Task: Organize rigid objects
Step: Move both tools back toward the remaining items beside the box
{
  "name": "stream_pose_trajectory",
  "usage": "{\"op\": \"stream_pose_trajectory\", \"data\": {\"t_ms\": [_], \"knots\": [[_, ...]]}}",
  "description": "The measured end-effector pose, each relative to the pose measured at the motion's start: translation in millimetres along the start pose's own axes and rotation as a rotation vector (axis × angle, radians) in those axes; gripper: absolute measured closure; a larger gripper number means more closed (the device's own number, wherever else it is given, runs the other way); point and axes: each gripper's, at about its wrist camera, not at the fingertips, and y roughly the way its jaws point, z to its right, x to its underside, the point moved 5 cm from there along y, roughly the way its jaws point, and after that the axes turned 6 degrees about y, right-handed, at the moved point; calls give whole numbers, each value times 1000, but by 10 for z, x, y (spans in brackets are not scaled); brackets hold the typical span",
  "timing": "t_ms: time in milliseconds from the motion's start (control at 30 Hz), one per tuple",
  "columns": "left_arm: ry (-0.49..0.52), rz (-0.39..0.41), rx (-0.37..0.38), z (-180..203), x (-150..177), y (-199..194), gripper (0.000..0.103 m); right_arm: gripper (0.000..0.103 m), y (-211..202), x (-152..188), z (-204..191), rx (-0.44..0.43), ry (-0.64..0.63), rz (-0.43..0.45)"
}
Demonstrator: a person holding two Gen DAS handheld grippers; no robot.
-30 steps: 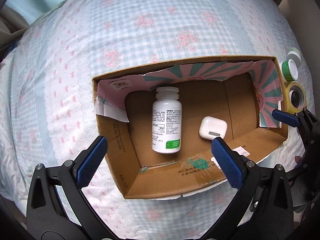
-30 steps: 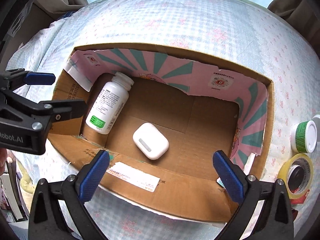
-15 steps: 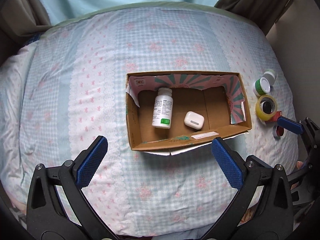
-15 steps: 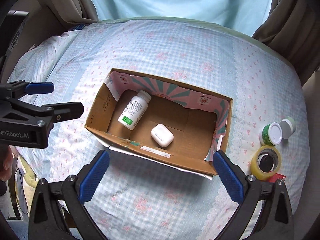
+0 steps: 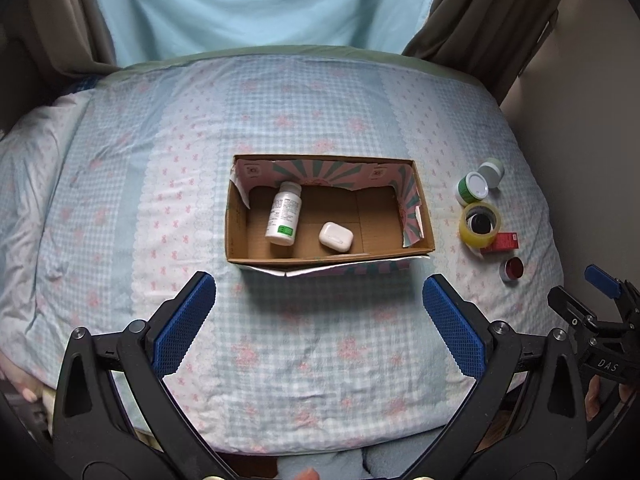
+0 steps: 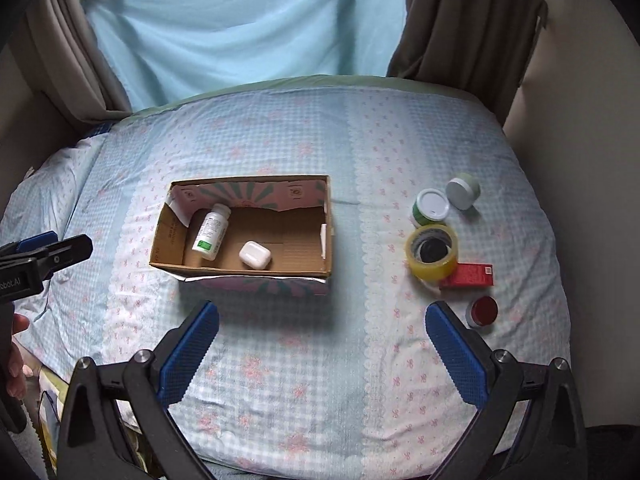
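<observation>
Left wrist view: left gripper [image 5: 318, 320] spread wide, empty, above bare bedspread [image 5: 120, 208] near bed's front edge; box [image 5: 236, 220] mid-bed held bottle [image 5: 284, 213] lying flat and white case [image 5: 336, 236] just beside it; open cloth all round box; right gripper's tip at right edge, state unclear here.

Right wrist view: right gripper [image 6: 320, 354] spread wide, empty; tape roll [image 6: 432, 253] leaned on red carton [image 6: 472, 275]; green-banded jar [image 6: 430, 207], pale jar [image 6: 463, 191], red tin [image 6: 483, 311] clustered right of box, well apart from it; window curtain [image 6: 248, 24] behind bed.

One box [image 5: 236, 224], one bottle [image 5: 284, 213], three jars [image 6: 430, 207].
</observation>
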Motion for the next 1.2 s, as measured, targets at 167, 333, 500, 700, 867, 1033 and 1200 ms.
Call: {"op": "stream_pose_trajectory", "data": {"t_ms": [167, 333, 500, 700, 867, 1033, 1200], "knots": [[-7, 14, 12, 633, 64, -6, 0, 0, -164, 157, 737, 57, 59, 33], [-70, 20, 37, 1349, 147, 139, 0, 0, -107, 264, 1446, 70, 27, 36], [-76, -8, 70, 2037, 193, 451, 0, 0, 66, 284, 1964, 41, -36, 26], [-39, -25, 145, 2648, 191, 1047, 0, 0, 434, 354, 2347, -3, -6, 16], [14, 3, 221, 2990, 239, 1924, 0, 0, 981, 563, 2505, 20, -25, 49], [39, -14, 289, 3190, 262, 2809, 0, 0, 1580, 759, 2656, 28, 24, 57], [44, 31, 338, 3278, 156, 3333, 0, 0, 2044, 878, 2710, 21, 57, 80]]}}
